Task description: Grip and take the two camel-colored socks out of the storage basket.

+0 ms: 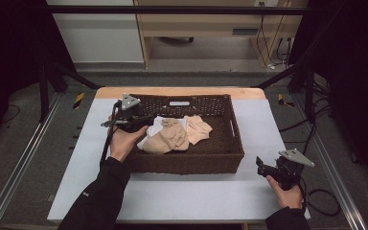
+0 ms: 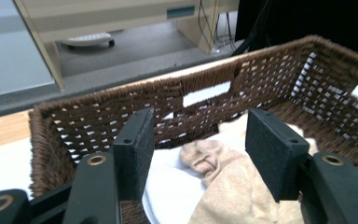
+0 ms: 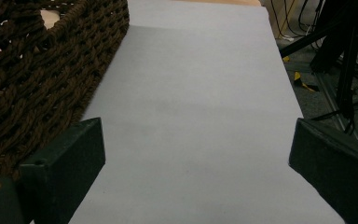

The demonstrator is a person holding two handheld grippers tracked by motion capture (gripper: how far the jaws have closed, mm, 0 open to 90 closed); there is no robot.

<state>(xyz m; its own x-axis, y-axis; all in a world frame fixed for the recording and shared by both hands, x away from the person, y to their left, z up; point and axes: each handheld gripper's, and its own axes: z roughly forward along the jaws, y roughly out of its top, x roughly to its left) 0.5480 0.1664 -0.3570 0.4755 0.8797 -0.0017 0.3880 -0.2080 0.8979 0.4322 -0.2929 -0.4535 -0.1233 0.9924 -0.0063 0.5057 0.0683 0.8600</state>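
Crumpled beige cloth lies inside the dark brown woven wicker basket, left of centre on its floor, partly over a white cloth that peeks out toward the basket's left wall; a second, paler peach cloth piece touches it on the right. In the left gripper view the beige cloth bunches up low between the two black jaws, white cloth beside it, basket back wall with a slot handle behind. Left gripper hangs over the basket's left part, just above the cloths, held by the left hand in a black sleeve; jaws spread wide, pads not pressing on the fabric, nothing gripped. Can't tell if the jaw tips touch the cloth. Right gripper sits well apart, on the table's pale grey sheet just off the basket's near-right corner, in the right hand; its jaws are wide apart too, with bare sheet between them and the basket's side at the left of that view. Basket stands mid-table, wooden table edge behind it.
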